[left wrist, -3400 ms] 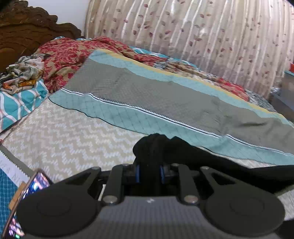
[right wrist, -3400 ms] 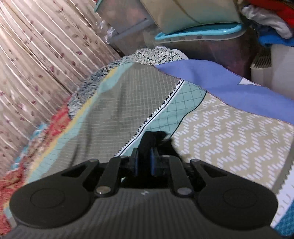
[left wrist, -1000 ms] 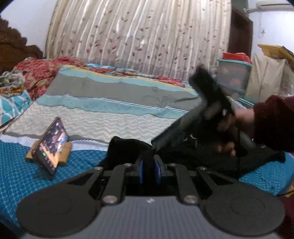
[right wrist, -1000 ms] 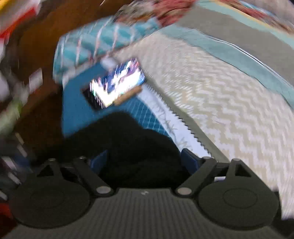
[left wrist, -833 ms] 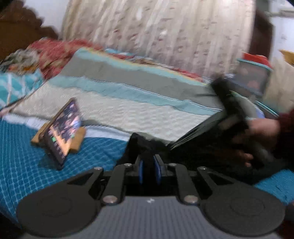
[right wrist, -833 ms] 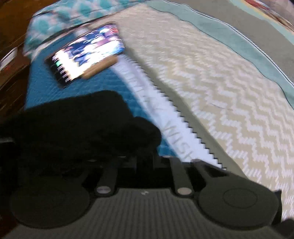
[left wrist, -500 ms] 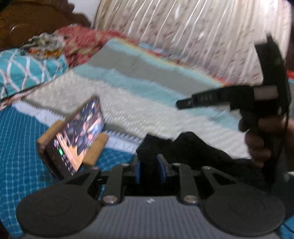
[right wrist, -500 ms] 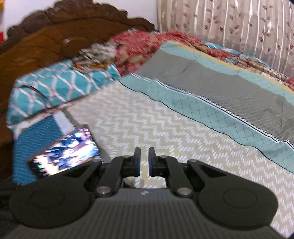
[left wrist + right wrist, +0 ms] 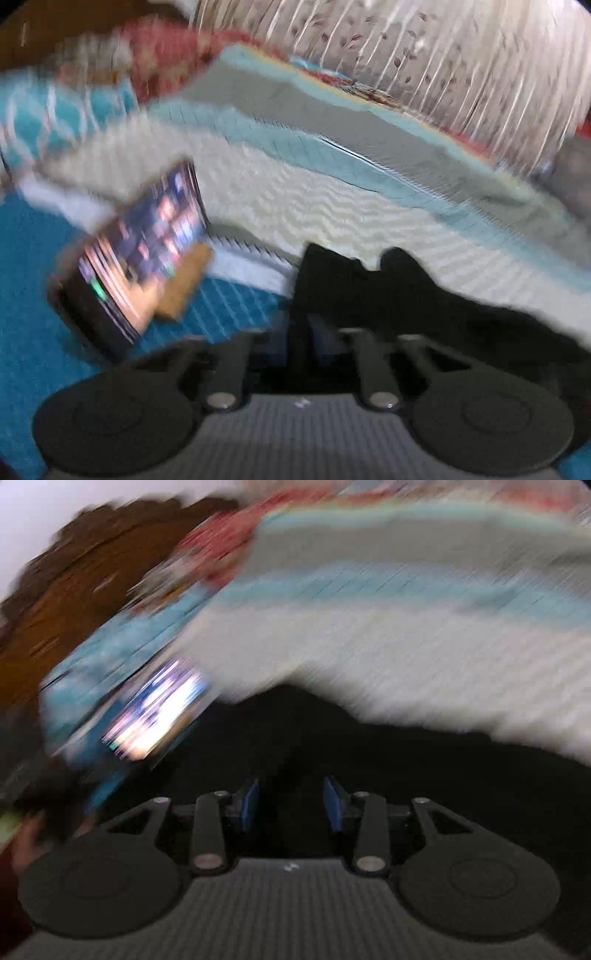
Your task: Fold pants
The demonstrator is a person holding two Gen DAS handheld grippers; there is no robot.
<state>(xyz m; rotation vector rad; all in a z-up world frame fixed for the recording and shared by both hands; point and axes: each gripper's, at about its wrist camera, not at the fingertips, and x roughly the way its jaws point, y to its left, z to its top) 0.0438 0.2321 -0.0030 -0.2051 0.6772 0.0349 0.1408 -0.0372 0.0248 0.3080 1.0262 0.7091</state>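
The black pants point(image 9: 406, 291) lie bunched on the bed in front of me. My left gripper point(image 9: 314, 325) is shut on a fold of the black pants. In the right wrist view the pants point(image 9: 332, 738) fill the lower middle, and my right gripper point(image 9: 291, 805) is open just above them, its blue pads point(image 9: 334, 805) apart with dark cloth showing between them. Both views are blurred by motion.
A lit phone on a wooden stand point(image 9: 144, 251) stands on the blue bedspread at the left, also in the right wrist view point(image 9: 155, 716). A striped blanket point(image 9: 332, 155) covers the bed. A wooden headboard point(image 9: 74, 590) is at the far left, curtains point(image 9: 443, 55) behind.
My right gripper has opened and dropped down over the pants; half a second ago it was shut and raised. My left gripper still holds the cloth and moved nearer the phone.
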